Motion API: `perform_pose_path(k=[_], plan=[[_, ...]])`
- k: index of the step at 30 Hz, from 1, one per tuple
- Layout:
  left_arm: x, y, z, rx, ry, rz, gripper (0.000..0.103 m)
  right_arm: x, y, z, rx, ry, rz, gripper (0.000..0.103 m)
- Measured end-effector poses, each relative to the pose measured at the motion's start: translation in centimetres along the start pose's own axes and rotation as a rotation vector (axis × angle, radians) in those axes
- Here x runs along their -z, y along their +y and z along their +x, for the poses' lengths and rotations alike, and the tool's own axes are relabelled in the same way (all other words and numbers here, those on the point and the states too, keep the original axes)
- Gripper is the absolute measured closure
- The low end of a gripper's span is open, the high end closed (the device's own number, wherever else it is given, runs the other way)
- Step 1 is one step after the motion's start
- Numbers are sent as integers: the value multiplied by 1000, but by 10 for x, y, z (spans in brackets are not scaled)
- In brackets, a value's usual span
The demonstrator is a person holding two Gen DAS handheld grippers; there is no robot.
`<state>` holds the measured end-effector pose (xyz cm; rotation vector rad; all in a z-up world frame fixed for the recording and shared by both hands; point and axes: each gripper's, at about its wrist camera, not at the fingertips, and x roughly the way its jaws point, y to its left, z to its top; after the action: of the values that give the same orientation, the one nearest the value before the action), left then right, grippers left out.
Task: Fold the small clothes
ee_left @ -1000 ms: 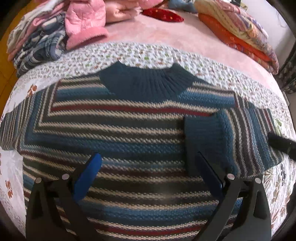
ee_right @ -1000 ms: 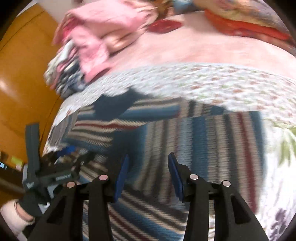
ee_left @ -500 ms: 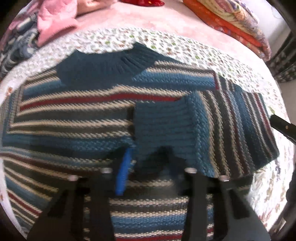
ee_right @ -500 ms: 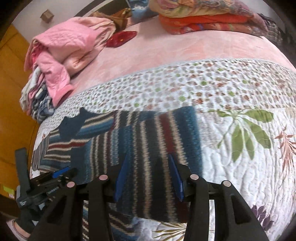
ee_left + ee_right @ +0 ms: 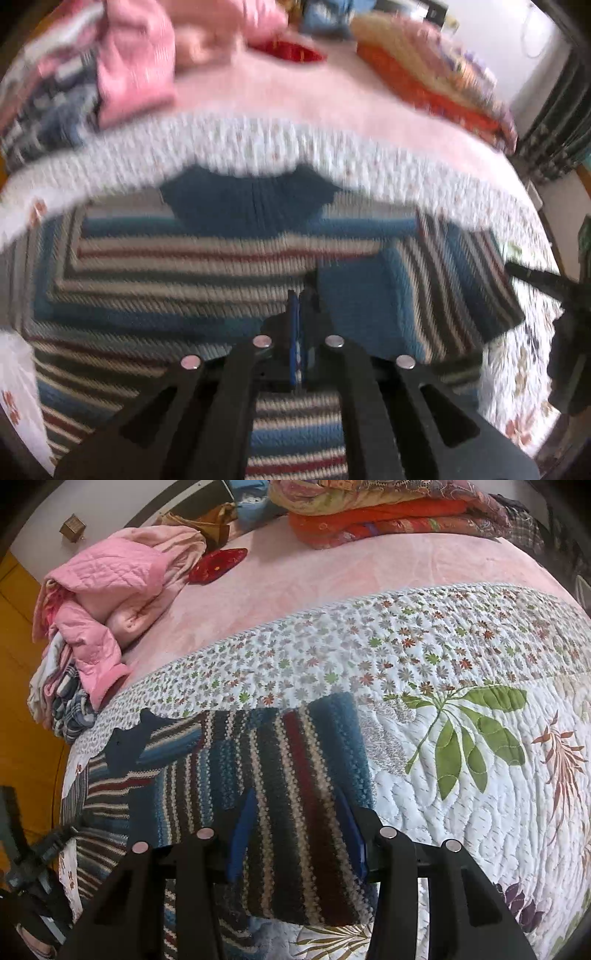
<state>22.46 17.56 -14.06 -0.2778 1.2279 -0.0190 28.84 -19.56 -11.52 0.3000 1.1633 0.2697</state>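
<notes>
Sweater (image 5: 207, 280) lies flat on the quilt (image 5: 443, 709) near the bed's front edge, collar toward the pink blanket (image 5: 332, 576). One sleeve (image 5: 295, 775) is folded in across the chest.

Left gripper (image 5: 300, 332): jaws pressed together, looks like pinching the cuff (image 5: 354, 295) edge, but the frame is blurred so the bite depth is unclear. Right gripper (image 5: 295, 834): jaws spread, straddling the folded sleeve, gripping nothing.

Risks:
- Shallow pinch on thick knit: cuff may slip out mid-drag and the sleeve flops back.
- Bite too deep: grabs the body layer too and drags the whole sweater, skewing the fold.
- Right jaws closing here could bunch the sleeve and quilt together.
- Sweater is close to the front edge; a pull that way could slide it off.

No readable labels, brands or writing anywhere.
</notes>
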Motion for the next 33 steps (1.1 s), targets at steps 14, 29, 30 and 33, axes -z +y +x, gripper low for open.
perform_pose_path(k=[14, 29, 30, 33], plan=[[0, -45, 32, -8, 45, 11, 99, 3, 2, 12, 28, 21, -31, 55], [-25, 36, -46, -59, -178, -90, 100, 2, 7, 5, -88, 39, -13, 54], [-27, 46, -48, -66, -187, -102, 100, 4, 13, 8, -87, 51, -35, 54], [-27, 68, -56, -81, -217, -129, 100, 11, 34, 19, -76, 90, -104, 53]])
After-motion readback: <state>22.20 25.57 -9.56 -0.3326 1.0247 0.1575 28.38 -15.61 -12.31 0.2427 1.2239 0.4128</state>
